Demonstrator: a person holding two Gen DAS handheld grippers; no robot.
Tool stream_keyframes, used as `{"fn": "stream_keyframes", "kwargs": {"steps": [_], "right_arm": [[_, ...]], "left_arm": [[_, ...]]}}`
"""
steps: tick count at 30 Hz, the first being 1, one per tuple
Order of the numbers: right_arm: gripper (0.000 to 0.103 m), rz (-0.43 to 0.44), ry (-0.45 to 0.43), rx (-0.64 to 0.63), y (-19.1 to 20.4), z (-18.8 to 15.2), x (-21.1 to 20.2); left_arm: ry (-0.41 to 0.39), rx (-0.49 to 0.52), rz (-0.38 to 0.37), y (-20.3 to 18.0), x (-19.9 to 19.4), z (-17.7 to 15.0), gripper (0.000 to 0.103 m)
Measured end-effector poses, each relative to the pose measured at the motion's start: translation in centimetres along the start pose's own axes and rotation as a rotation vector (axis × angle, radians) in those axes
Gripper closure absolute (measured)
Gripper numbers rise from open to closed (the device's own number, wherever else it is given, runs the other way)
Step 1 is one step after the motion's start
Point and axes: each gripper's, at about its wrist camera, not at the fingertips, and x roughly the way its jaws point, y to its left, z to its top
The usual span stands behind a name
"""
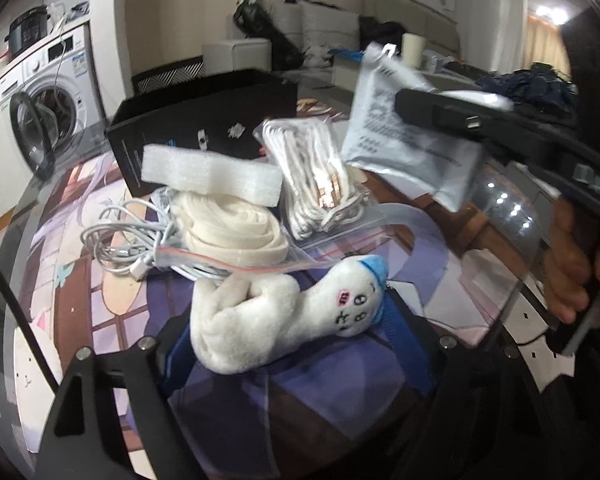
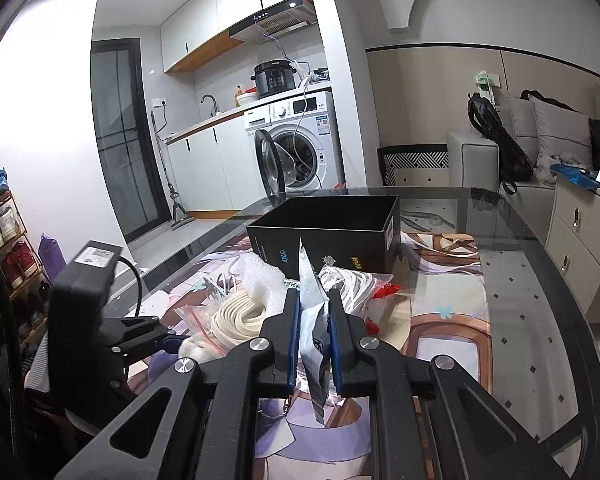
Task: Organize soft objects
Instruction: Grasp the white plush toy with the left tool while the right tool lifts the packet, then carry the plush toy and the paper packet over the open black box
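On the glass desk [image 2: 520, 320], over a printed purple mat [image 1: 228, 412], a heap of soft things lies in front of an open black box [image 2: 328, 232]. Nearest the left wrist camera is a white plush toy [image 1: 276, 316] with a blue tip and a small stitched face. It lies on its side between the blue-padded fingers [image 1: 404, 336] of the left tongs [image 1: 288, 344], which stand spread around it; I cannot tell whether the pads touch the plush. Behind the toy lies a zip bag of coiled cream webbing [image 1: 236, 232], with a white foam block [image 1: 212, 176] resting on top of it and a tangle of white cable [image 1: 116, 236] just to its left. To the right of the webbing is a second zip bag of white cords [image 1: 320, 176], leaning against the front of the box.

The right tongs [image 2: 314, 336] are pressed together on a flat white pouch [image 2: 312, 304] printed with dark text. They hold it edge-on and clear of the pile in the right wrist view. In the left wrist view the same pouch hangs above and to the right of the cord bag. A hand [image 1: 572, 264] grips the handle of the right tongs at the frame's right edge.

Beyond the desk stands a washing machine [image 2: 300, 148] with its door open.
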Motion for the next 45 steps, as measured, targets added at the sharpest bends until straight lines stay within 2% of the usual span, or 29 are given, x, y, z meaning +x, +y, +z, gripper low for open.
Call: {"fn": "stream_keyframes", "kwargs": {"steps": [11,17,28,34,45], "right_arm": [[0.090,-0.009,-0.002,-0.003,0.3,0.1,0.2],[0.090,-0.031,0.002,-0.023,1.0,0.8,0.1],[0.090,-0.048,-0.005,-0.073,2.9,3.7,-0.4],[0.090,-0.053,0.005,-0.088,3.5,5.1,0.4],[0.090,-0.051,-0.004,-0.107,3.9,8.0,2.1]], "left_arm": [[-0.152,-0.078,-0.031,2.6,-5.1,0.6,0.020],[-0.224,-0.126,0.021,4.7,-6.7,1.9,0.020],[-0.275,-0.159,0.131,6.5,-7.6,4.0,0.020],[-0.294,-0.203,0.201,8.4,-6.8,5.9,0.020],[-0.315,-0.327,0.246,12.5,-5.2,8.2,0.020]]}}
